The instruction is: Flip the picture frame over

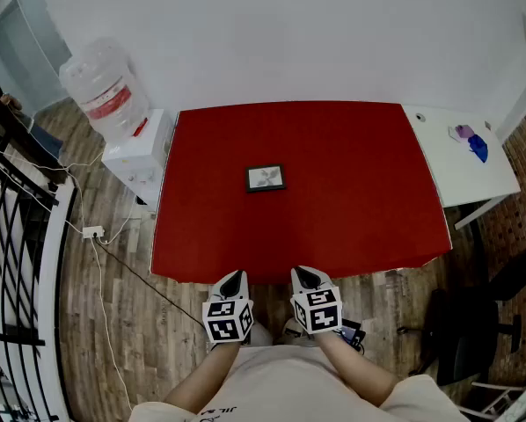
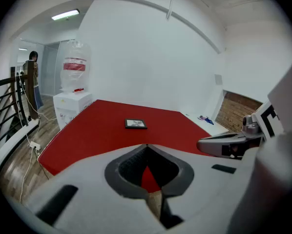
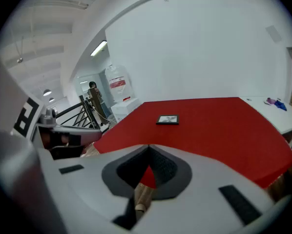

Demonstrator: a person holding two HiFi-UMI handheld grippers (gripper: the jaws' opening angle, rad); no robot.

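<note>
A small black picture frame lies flat, picture side up, near the middle of the red table. It also shows far ahead in the left gripper view as the frame and in the right gripper view as the frame. My left gripper and right gripper hover side by side just off the table's near edge, well short of the frame. Both are shut with nothing between the jaws. In its own view the left gripper has its tips together, and so does the right gripper.
A white side table with a blue and purple object adjoins the red table's right end. A water dispenser stands at the left, with a black railing and floor cables beyond. A dark chair sits at lower right.
</note>
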